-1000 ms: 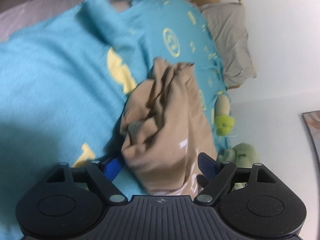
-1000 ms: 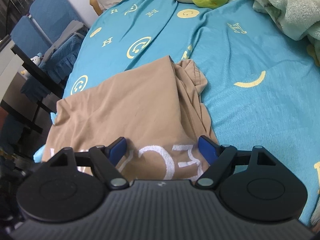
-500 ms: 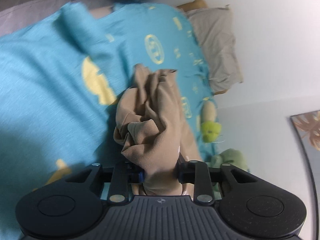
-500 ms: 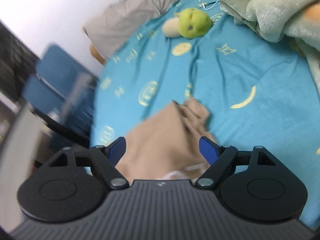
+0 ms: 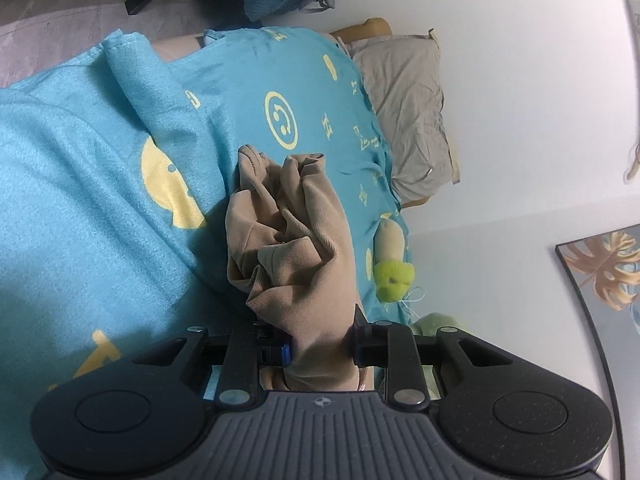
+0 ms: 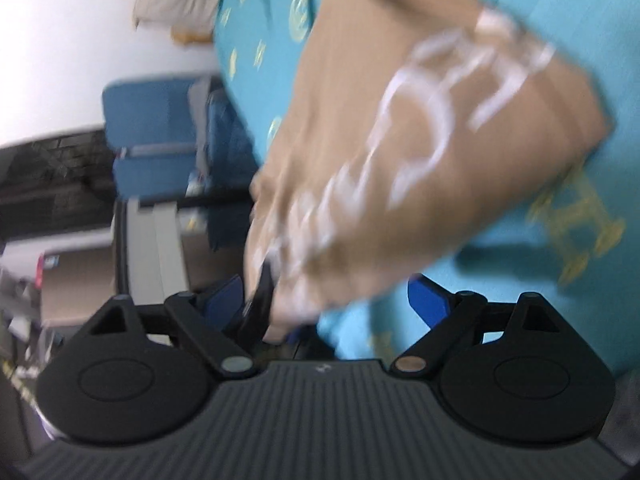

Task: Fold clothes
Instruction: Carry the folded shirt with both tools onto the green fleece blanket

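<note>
Big teal bedsheet (image 5: 100,184) with yellow smileys fills most of both views, with the tan shirt (image 5: 296,240) lying on it, bunched up at one end and showing blurry white lettering in the right wrist view. Left gripper (image 5: 320,350) is clamped tight on that bunched shirt fabric. Right gripper (image 6: 326,300) sits wide open over the shirt's edge, gripping nothing.

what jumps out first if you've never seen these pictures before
A bunched tan cotton garment fills the middle of the left wrist view, pinched in the left gripper. Under it spreads a bright turquoise bedsheet with yellow smiley prints. In the blurred right wrist view, large white lettering shows on that tan cloth ahead of the open right gripper.
</note>
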`<action>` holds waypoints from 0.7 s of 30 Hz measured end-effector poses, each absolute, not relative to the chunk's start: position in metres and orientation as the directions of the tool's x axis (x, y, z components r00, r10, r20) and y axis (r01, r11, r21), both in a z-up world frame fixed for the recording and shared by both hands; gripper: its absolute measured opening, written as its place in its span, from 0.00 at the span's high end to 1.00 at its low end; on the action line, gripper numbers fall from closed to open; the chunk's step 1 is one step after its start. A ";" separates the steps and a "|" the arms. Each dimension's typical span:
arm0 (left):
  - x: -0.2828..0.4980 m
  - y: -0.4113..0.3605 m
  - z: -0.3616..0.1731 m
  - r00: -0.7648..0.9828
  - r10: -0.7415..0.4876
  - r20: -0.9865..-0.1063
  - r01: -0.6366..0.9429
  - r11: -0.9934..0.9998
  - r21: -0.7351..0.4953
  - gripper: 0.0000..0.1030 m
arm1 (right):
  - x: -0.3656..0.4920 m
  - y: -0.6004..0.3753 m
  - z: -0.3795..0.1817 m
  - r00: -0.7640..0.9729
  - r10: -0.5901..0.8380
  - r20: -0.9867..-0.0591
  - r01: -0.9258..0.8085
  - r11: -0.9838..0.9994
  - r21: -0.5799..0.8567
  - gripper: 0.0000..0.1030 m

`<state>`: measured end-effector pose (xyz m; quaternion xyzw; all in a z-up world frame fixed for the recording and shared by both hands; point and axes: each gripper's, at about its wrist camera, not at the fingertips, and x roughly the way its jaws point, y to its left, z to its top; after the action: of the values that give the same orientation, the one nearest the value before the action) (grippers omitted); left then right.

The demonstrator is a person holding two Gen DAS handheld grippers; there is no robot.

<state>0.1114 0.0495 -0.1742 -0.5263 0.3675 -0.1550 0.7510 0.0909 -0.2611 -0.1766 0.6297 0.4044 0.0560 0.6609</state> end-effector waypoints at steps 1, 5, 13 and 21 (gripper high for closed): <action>0.111 0.050 -0.174 0.683 -0.619 -0.388 -0.155 0.396 -0.905 0.74 | 0.091 -0.263 -0.178 0.672 0.569 -0.474 0.444 0.203 0.873 0.11; 0.109 0.050 -0.174 0.683 -0.620 -0.386 -0.156 0.392 -0.907 0.74 | 0.092 -0.269 -0.184 0.689 0.510 -0.514 0.481 0.210 0.852 0.21; 0.112 0.046 -0.163 0.682 -0.614 -0.399 -0.117 0.446 -0.887 0.75 | 0.092 -0.280 -0.178 0.728 0.397 -0.559 0.502 0.246 0.829 0.70; 0.117 -0.001 -0.071 0.638 -0.667 -0.385 0.002 0.501 -0.866 0.76 | 0.078 -0.307 -0.104 0.808 0.312 -0.500 0.398 0.338 0.853 0.78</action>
<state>0.1172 -0.0005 -0.0712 -0.4518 0.3684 -0.2132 0.7841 0.0779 -0.3074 -0.1045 0.5748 0.3086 -0.0283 0.7573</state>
